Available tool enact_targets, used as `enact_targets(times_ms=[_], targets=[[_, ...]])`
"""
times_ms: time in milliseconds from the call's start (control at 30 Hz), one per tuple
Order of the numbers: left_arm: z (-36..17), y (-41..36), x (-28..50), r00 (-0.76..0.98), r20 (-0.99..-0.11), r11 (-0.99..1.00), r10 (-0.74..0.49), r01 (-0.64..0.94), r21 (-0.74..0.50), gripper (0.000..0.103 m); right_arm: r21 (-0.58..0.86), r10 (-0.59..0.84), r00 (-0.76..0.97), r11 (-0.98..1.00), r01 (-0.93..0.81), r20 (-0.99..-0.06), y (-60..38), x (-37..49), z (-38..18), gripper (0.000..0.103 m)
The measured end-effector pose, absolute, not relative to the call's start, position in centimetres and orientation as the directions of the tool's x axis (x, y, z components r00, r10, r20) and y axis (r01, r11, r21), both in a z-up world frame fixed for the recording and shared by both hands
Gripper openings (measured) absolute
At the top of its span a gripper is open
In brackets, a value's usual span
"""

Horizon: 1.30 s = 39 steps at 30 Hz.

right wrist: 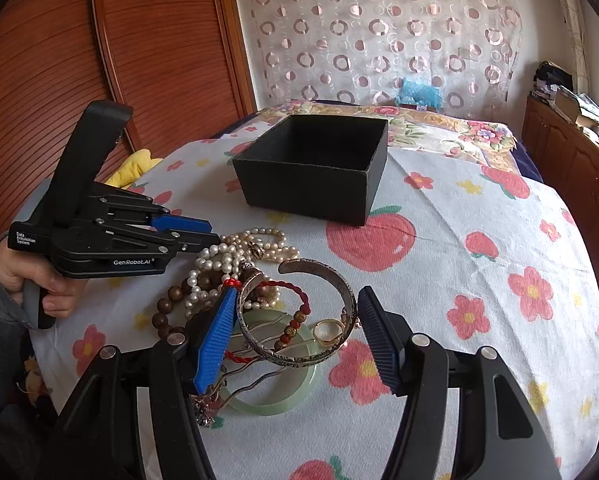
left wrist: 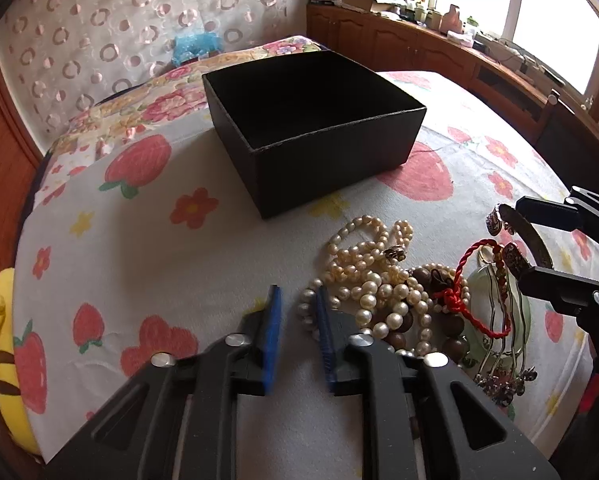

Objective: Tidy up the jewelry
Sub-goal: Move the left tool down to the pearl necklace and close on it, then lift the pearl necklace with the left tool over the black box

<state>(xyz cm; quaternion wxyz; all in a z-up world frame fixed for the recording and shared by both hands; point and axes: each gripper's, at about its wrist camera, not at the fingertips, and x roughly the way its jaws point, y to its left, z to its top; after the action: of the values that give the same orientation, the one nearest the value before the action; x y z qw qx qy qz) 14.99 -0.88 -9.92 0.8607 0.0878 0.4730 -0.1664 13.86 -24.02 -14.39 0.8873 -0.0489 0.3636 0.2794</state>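
Right hand-held gripper (right wrist: 295,332) straddles silver cuff (right wrist: 299,312) — contact unclear.

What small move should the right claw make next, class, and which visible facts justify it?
Probably close the right claw on the silver cuff bracelet. Its open pads already flank the cuff, which looks raised above the jade bangle and ring. The black box behind stands open to receive it.

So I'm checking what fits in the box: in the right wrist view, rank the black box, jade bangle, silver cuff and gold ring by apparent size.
1. black box, largest though farthest
2. jade bangle and silver cuff: alike, and the bangle is partly covered, so unranked
3. gold ring, clearly smallest
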Motion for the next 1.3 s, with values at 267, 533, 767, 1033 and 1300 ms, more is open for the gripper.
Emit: enact_targets(times_ms=[267, 533, 767, 1033, 1300], targets=[[-5.0, -0.5, 13.8, 0.617, -0.747, 0.943, -0.25, 0.328, -0.044, 0.007, 0.096, 0.456, 0.594, 0.838, -0.537, -0.662, -24.1, 14.1, -13.3, 0.064], [1.5, -0.9, 12.6, 0.709, -0.647, 0.942, -0.279, 0.332, -0.043, 0.007, 0.064, 0.448, 0.625, 0.841, -0.537, -0.64, -24.2, 14.8, -11.4, 0.064], [5.5, -0.8, 12.5, 0.763, -0.585, 0.948, -0.275, 0.317, -0.031, 0.007, 0.037, 0.433, 0.643, 0.845, -0.533, -0.632, -24.2, 16.2, -10.3, 0.064], [9.2, -0.8, 12.7, 0.803, -0.528, 0.951, -0.276, 0.309, -0.028, 0.007, 0.01, 0.414, 0.656, 0.85, -0.526, -0.631, -23.7, 18.2, -9.7, 0.064], [12.0, -1.1, 14.0, 0.836, -0.482, 0.956, -0.261, 0.292, -0.012, 0.007, -0.003, 0.411, 0.658, 0.847, -0.532, -0.631, -22.9, 19.9, -9.4, 0.064]])
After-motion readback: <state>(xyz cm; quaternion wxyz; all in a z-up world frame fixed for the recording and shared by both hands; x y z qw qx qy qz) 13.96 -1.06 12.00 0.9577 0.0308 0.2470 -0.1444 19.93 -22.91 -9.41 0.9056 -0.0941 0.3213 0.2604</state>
